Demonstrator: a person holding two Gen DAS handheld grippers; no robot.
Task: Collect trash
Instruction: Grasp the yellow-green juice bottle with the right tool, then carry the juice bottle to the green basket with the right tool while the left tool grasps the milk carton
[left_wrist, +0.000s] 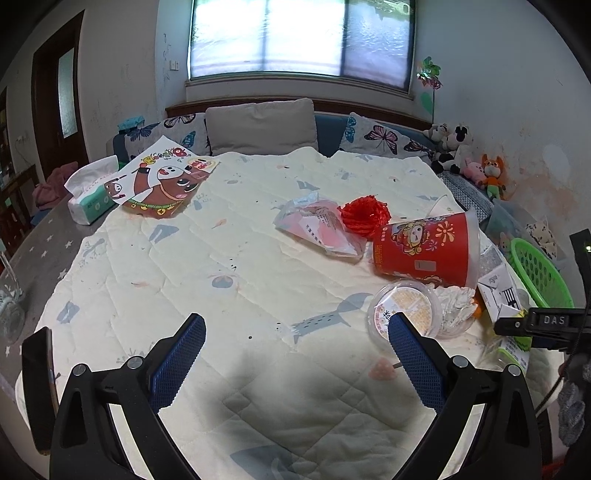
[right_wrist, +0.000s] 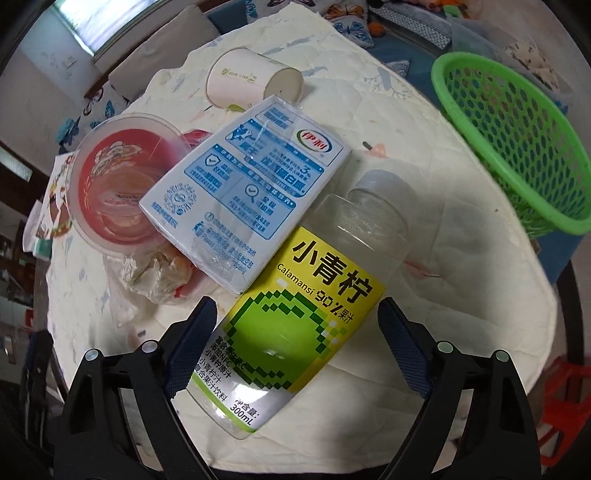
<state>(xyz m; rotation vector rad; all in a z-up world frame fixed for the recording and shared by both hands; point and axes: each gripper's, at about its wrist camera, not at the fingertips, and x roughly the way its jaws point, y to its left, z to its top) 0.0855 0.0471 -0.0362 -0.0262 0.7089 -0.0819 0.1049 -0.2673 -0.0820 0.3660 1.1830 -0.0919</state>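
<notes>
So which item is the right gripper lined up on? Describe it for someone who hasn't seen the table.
On the cream quilted cloth, left of the green basket, a clear bottle lies on its side between the right gripper fingers. Its yellow-and-green lime label sets it apart from the blue-and-white milk carton touching it.

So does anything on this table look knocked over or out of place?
Yes. The red cup, the white paper cup and the lime juice bottle all lie on their sides on the quilt. The milk carton leans across the bottle, beside a crumpled wrapper.
</notes>
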